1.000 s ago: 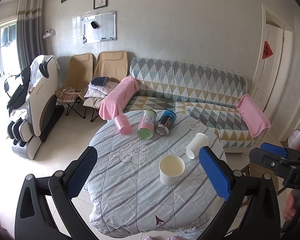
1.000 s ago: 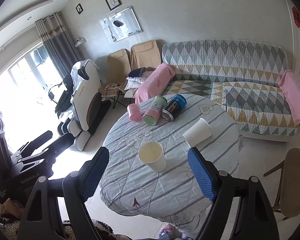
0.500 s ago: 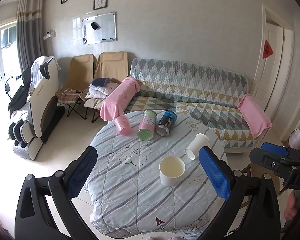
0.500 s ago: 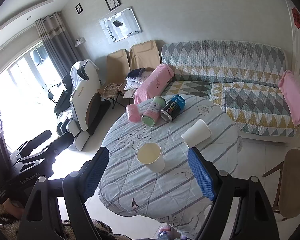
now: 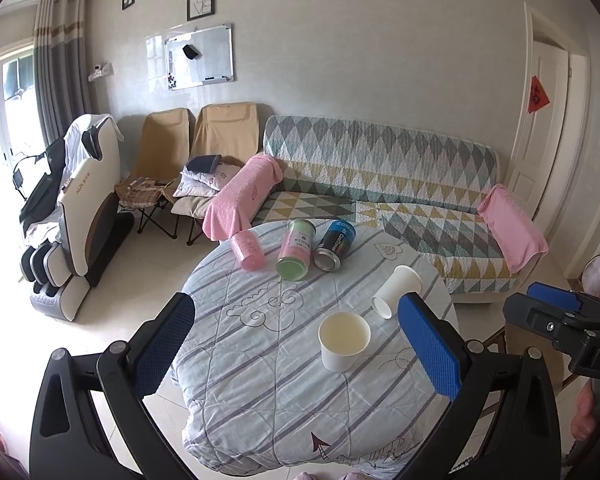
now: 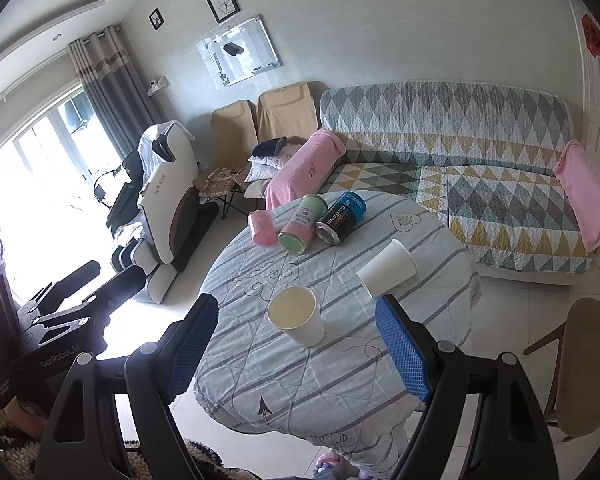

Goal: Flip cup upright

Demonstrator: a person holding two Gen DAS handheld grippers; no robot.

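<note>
A white paper cup lies on its side at the right of the round table; it also shows in the right wrist view. A second white paper cup stands upright near the middle, also in the right wrist view. A pink cup, a green-lidded can and a dark can lie on their sides at the far edge. My left gripper is open and empty above the table's near side. My right gripper is open and empty too.
The table wears a striped grey quilted cloth. A patterned sofa with pink towels stands behind it. A massage chair and folding chairs are at the left. A wooden chair stands at the right of the table.
Both grippers have drifted slightly; the table and cups sit a little differently in each view. Nothing on the table has moved.
</note>
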